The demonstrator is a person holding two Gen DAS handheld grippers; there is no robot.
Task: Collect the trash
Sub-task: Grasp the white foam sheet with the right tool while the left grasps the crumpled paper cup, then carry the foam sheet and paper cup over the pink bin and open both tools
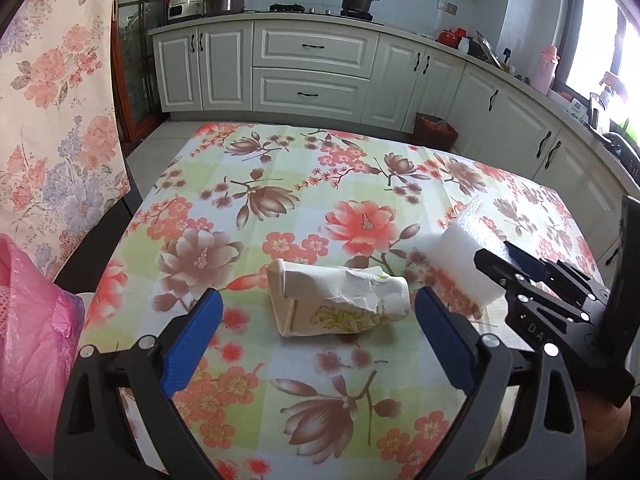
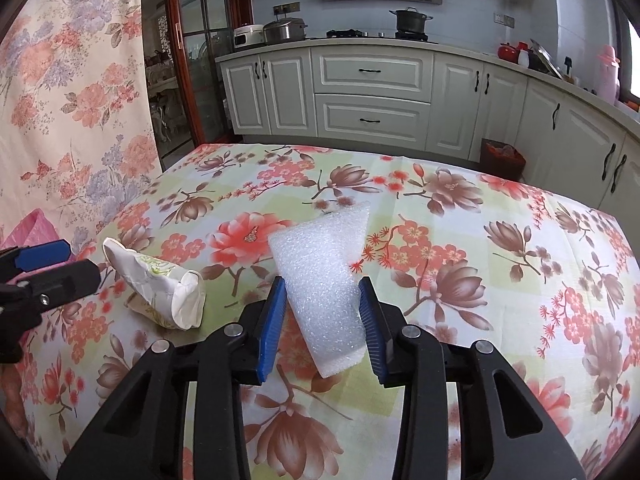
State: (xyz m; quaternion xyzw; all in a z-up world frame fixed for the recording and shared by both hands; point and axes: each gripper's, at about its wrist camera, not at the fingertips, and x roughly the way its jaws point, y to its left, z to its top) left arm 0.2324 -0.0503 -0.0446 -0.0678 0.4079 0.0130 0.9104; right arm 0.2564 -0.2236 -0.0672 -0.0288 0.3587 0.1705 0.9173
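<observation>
Here the foam piece [image 2: 320, 280] sits between the right fingers [image 2: 370, 320].

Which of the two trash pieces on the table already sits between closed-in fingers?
The white foam piece: the right gripper pinches it. The crushed paper cup lies untouched on its side before the open left gripper.

1. The left wrist camera is looking forward and down along its blue fingers [image 1: 192, 340] at the floral tablecloth [image 1: 320, 184], close above it.
2. The right wrist camera is facing likewise from alongside.
3. Both are sharing the crushed paper cup [image 1: 340, 300], foam piece [image 2: 320, 280] and kitchen cabinets [image 2: 372, 92].
</observation>
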